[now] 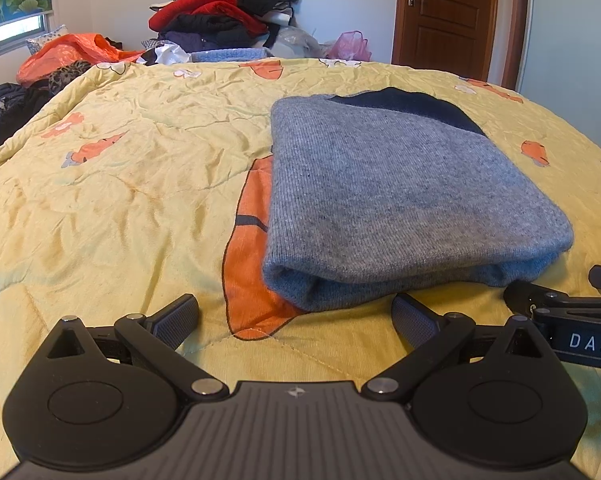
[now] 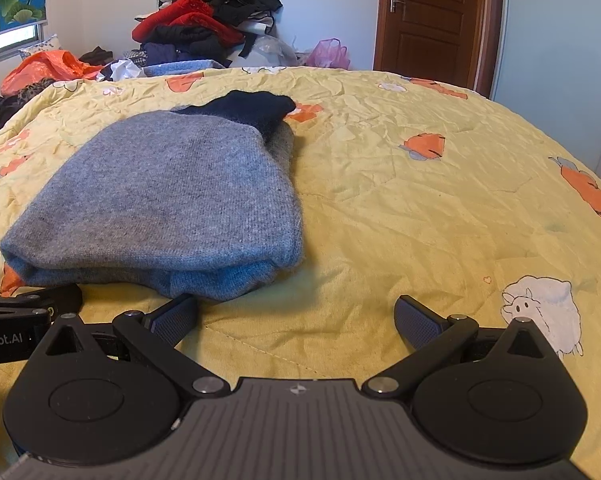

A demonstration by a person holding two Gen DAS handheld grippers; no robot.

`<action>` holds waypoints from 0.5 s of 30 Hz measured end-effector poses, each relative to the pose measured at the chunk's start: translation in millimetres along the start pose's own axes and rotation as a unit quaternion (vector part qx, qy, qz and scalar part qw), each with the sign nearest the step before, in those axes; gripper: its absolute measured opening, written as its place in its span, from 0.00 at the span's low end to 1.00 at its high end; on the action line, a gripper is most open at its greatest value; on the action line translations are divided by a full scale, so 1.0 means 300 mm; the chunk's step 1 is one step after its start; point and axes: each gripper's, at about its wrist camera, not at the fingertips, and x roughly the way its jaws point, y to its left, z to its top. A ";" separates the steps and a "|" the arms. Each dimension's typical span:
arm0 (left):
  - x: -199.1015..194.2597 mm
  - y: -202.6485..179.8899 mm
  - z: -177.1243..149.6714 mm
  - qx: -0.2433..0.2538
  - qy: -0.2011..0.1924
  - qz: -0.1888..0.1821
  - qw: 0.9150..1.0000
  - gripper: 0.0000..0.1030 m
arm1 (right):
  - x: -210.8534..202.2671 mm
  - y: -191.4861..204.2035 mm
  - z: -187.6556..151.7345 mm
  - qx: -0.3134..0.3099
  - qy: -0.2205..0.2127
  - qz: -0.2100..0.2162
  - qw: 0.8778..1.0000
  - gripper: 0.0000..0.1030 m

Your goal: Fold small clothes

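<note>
reading "das" on right gripper (image 1: pixel 556 300), "robot.ai" on left gripper (image 2: pixel 32 300); sweater (image 1: pixel 400 200) folded.

Bed (image 1: pixel 120 184) is wearing a wrinkled yellow quilt with carrot and sheep prints. Folded grey knit garment (image 1: pixel 400 200) is lying flat on it near the near edge, dark navy part (image 1: pixel 416 110) pointing toward the far edge. Clothes heap (image 1: pixel 224 12) is sitting beyond the far edge.
</note>
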 end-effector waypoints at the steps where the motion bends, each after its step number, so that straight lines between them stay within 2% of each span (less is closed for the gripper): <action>1: 0.001 -0.001 0.000 0.000 0.000 0.000 1.000 1.00 | 0.000 0.001 0.000 0.000 0.000 0.001 1.000 1.00; 15: 0.000 0.001 0.001 0.000 0.000 0.000 1.000 1.00 | -0.001 0.004 0.000 0.000 0.000 0.001 1.000 1.00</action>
